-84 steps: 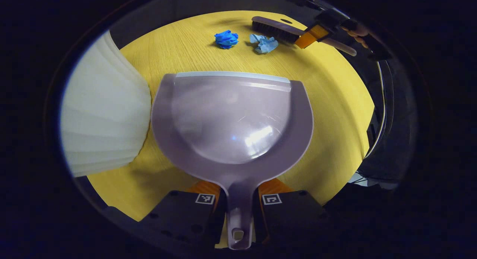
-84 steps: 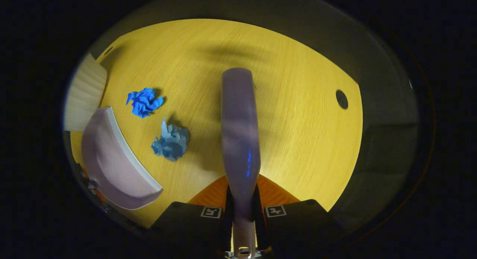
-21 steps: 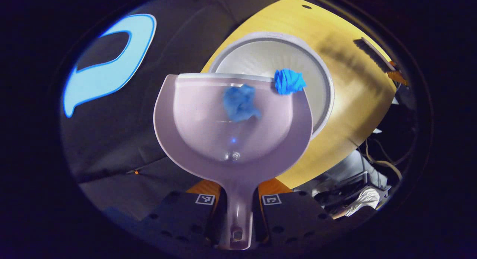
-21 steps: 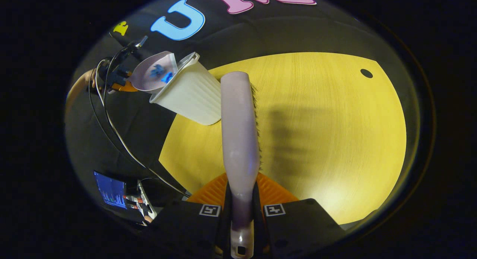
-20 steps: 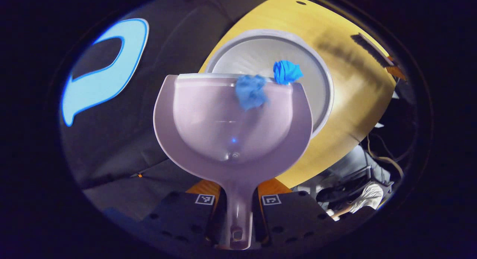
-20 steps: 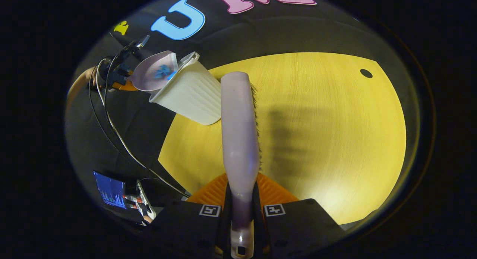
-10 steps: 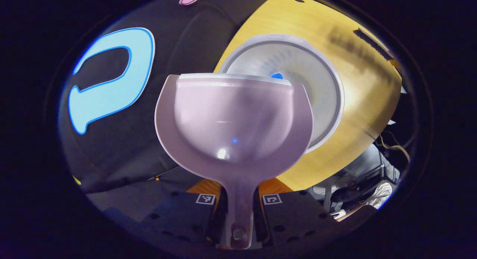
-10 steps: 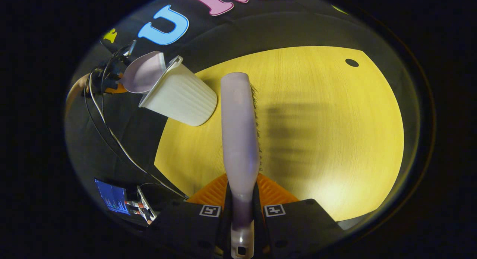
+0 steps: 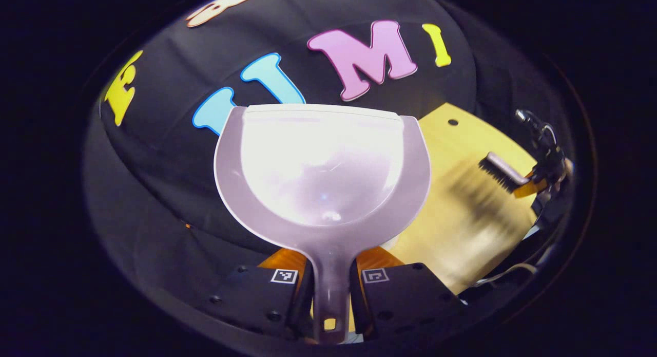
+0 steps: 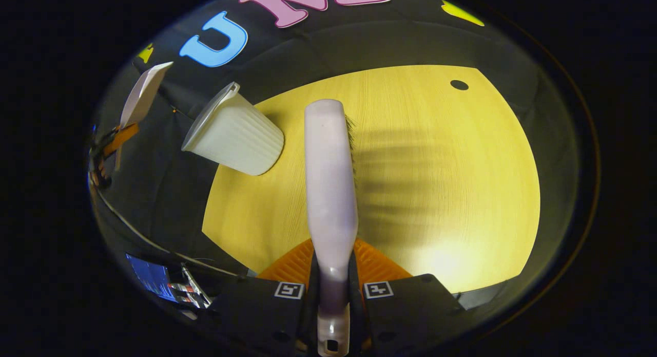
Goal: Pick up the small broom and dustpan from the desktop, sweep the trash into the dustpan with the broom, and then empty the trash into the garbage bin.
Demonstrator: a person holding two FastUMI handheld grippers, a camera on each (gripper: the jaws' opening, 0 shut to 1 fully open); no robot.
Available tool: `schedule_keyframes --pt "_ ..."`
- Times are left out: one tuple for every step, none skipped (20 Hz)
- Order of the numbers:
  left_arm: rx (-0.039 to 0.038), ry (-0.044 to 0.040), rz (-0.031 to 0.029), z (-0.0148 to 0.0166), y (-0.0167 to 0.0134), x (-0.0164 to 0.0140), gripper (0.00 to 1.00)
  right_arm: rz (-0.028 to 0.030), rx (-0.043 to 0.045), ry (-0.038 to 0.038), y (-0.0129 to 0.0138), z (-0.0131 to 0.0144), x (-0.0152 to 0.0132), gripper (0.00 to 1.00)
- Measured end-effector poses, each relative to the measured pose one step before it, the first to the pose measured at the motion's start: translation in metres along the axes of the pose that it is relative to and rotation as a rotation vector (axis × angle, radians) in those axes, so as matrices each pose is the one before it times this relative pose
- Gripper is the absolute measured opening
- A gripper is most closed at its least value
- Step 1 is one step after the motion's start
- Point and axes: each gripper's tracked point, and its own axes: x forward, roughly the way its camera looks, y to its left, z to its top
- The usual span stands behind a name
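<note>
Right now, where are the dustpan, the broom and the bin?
Glossy mauve plastic dustpan (image 9: 321, 172), left gripper view: centre of its scoop.
Mauve-backed small broom (image 10: 330, 177), right gripper view: middle of its back.
White ribbed garbage bin (image 10: 237, 139), right gripper view: its side wall.

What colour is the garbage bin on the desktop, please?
White, with ribbed sides; the garbage bin shows best in the right gripper view.

This is a recording booth rather than a lived-in room: black cloth wall (image 10: 390, 43) hangs close behind a round yellow wood-grain desktop (image 10: 436, 182). Loose cables (image 10: 154, 244) and a small lit screen (image 10: 151, 280) sit below the desk edge.
</note>
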Motion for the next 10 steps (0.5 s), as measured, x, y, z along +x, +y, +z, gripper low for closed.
schedule_keyframes --pt "-0.04313 -0.04859 -0.06177 0.00026 -0.03473 -0.00240 0.29 0.00445 0.01069 -0.01096 0.00360 -0.00078 -0.00391 0.28" --pt "-0.04486 -0.03922 -0.07639 -0.00583 -0.04191 0.00071 0.29 -0.01775 -0.00071 -0.00745 -0.00346 -0.00243 -0.00485 0.28" --pt "-0.04253 -0.01603 -0.06765 -0.00917 -0.03368 0.00821 0.29 -0.02620 -0.00923 -0.00129 -0.00249 -0.00297 -0.00062 0.28" --pt "-0.04171 -0.00443 -0.06056 -0.01333 -0.03100 0.01163 0.29 -0.02196 -0.00561 -0.00640 -0.00152 -0.00185 0.00098 0.28" --pt "-0.03557 0.00999 -0.04528 -0.01291 -0.02479 0.01247 0.29 -0.01043 0.00688 0.00837 -0.00022 -0.00715 0.00030 0.28" --pt "-0.03340 0.02490 -0.02710 -0.01412 -0.01773 0.01681 0.29 -0.00102 0.00491 0.01766 -0.00123 -0.00739 0.00139 0.28" --pt "-0.03204 0.03094 -0.00471 -0.01353 -0.01316 0.01582 0.29 -0.01690 0.00480 0.00909 -0.00593 -0.00782 0.00317 0.28" --pt "-0.02121 0.03440 0.00551 -0.01463 -0.00750 0.01853 0.30 -0.02229 -0.00172 0.01419 -0.00680 -0.00507 0.00748 0.28" --pt "-0.01418 0.03917 0.02466 -0.01262 -0.00505 0.01874 0.29 -0.02128 -0.00214 0.01553 -0.00537 -0.00556 0.01006 0.28" --pt "-0.00436 0.03199 0.03634 -0.01061 -0.00178 0.01738 0.29 -0.01639 0.00281 0.02240 -0.00490 -0.00445 0.01064 0.28"
